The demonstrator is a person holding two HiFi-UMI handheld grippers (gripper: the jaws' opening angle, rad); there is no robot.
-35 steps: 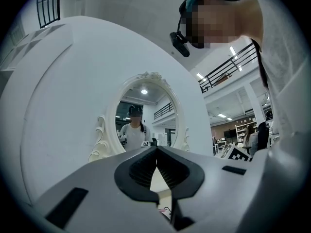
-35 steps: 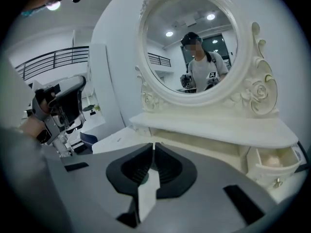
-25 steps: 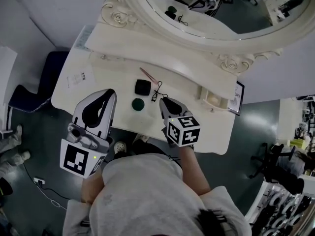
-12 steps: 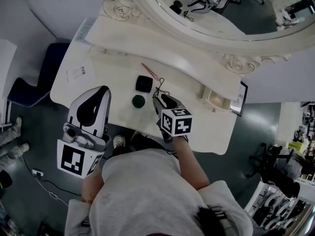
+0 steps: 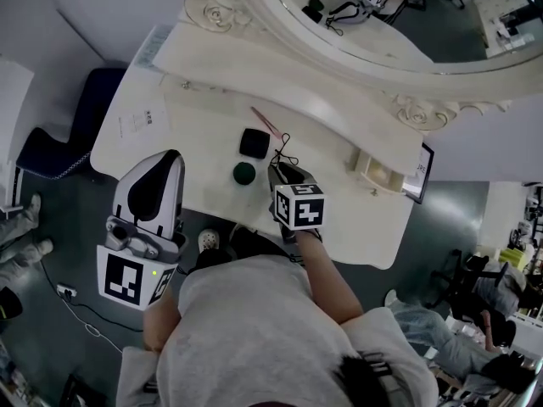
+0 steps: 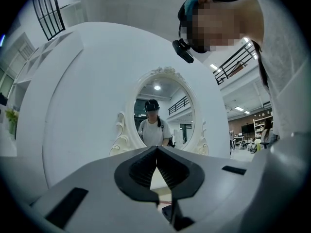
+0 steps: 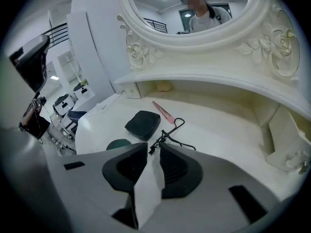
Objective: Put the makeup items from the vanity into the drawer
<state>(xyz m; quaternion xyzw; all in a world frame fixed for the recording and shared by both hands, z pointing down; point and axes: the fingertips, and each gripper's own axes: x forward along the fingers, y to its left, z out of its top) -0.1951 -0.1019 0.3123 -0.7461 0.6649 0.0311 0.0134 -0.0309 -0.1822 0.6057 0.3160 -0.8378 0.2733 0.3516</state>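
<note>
On the white vanity top (image 5: 204,108) lie a black square compact (image 5: 253,142), a round dark-green item (image 5: 244,173), a pink stick (image 5: 267,122) and a black wire eyelash curler (image 5: 282,153). My right gripper (image 5: 280,170) points at the curler from the near side. In the right gripper view its jaws (image 7: 154,149) are closing with a gap left, and the curler's (image 7: 170,132) near end sits just at the tips, untouched by the pads. The compact (image 7: 143,124) and green item (image 7: 118,144) lie to the left. My left gripper (image 5: 165,161) hovers shut and empty at the table's near left edge.
A small drawer (image 5: 379,170) stands pulled out under the shelf at the right, seen also in the right gripper view as a drawer (image 7: 286,144). An oval mirror (image 5: 382,15) rises behind. A paper sheet (image 5: 142,124) lies at the left. A dark chair (image 5: 51,155) stands beside the table.
My right gripper has moved forward and a little left, up to the eyelash curler. The left gripper has stayed in about the same place.
</note>
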